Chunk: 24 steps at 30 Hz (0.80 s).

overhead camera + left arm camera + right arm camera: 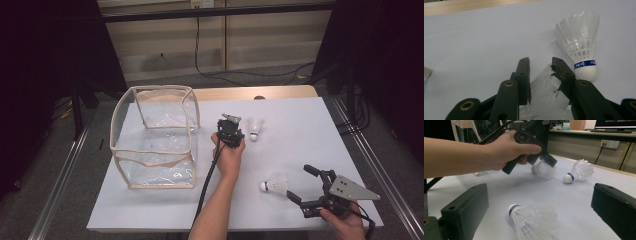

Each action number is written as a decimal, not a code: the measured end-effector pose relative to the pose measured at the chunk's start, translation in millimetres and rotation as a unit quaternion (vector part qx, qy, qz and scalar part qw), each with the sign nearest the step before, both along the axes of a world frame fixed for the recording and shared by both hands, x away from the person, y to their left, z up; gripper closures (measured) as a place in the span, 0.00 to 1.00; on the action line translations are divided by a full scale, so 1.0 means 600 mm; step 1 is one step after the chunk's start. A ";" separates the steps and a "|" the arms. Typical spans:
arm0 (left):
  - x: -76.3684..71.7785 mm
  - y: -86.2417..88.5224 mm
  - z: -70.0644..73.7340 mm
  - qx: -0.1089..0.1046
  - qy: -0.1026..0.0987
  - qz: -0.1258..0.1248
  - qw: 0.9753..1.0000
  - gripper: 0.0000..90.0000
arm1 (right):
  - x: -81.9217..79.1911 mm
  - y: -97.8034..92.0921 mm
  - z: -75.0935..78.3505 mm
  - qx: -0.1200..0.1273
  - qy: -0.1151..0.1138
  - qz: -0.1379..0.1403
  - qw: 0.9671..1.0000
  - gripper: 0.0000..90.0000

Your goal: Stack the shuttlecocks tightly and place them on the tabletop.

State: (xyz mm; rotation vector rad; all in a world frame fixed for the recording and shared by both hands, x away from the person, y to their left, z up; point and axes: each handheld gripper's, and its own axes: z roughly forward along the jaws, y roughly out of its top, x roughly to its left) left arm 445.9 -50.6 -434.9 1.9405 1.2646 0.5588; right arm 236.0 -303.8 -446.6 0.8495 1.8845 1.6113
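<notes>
Left gripper view: left gripper (pixel 541 68) pinches seemingly feathered shuttlecock (pixel 546 92).

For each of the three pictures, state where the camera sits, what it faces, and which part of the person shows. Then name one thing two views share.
High view: above the table's near edge, looking down on the clear bag; both forearms show.
Left gripper view: on the left gripper, facing its held shuttlecock.
Right gripper view: on the right gripper, facing the left hand.
Shared: the far shuttlecock.
</notes>
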 end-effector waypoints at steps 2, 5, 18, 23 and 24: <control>0.000 0.000 0.000 0.000 0.001 0.000 1.000 0.75 | 0.000 0.000 0.000 0.000 0.001 -0.001 1.000 0.01; 0.000 0.000 0.000 0.000 0.001 0.000 1.000 0.74 | -0.001 0.000 0.000 0.000 0.001 0.000 1.000 0.01; 0.000 -0.001 0.001 -0.004 0.002 -0.004 1.000 0.69 | -0.001 0.001 0.000 0.001 0.002 0.001 1.000 0.01; 0.000 -0.001 0.004 -0.006 -0.001 -0.002 1.000 0.68 | 0.000 0.000 0.000 0.000 0.002 0.001 1.000 0.01; 0.000 0.000 0.005 -0.005 -0.002 -0.002 1.000 0.68 | 0.000 0.001 0.000 0.000 0.002 0.001 1.000 0.01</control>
